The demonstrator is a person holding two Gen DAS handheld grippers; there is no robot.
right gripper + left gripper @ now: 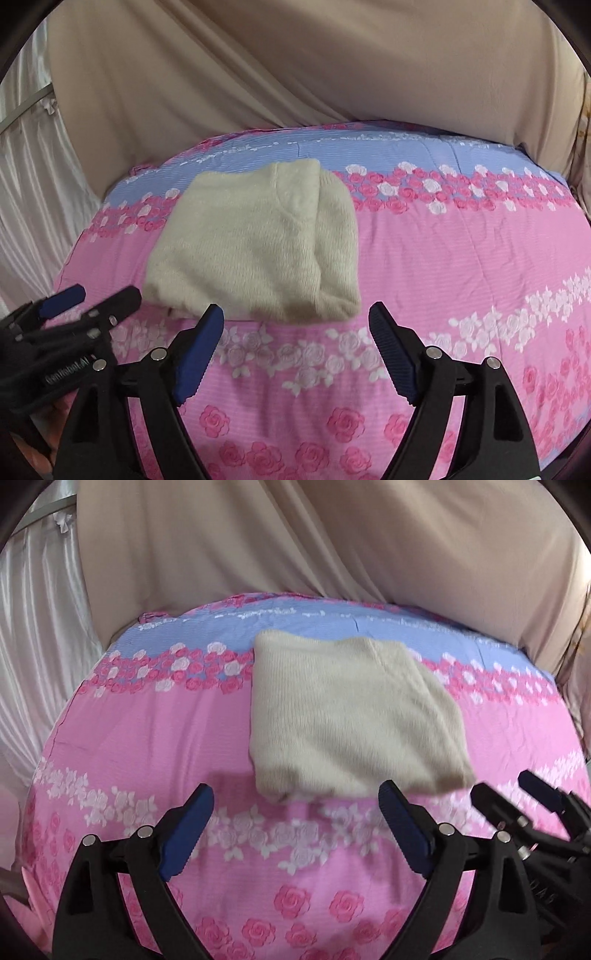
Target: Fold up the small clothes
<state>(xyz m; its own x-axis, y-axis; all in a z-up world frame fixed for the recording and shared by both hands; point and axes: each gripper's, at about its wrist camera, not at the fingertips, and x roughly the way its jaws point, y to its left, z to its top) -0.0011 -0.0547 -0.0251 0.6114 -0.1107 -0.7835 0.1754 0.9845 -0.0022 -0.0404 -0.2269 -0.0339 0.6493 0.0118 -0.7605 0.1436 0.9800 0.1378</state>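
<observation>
sweater lies folded just beyond both spread, empty grippers, left gripper and right gripper.

My left gripper is built from matte black plastic arms that fork into a Y, each carrying a blue pad with a ribbed, saw-toothed inner face. Round silver pins mark the pivots, two on each side. My right gripper matches it: the same black frame, blue ribbed pads and shiny pivot pins. From the right wrist view I can see the side of the left unit at the near left, where white lettering runs along its black body; I read something like "GenRobot.AI", though it is blurred.
</observation>
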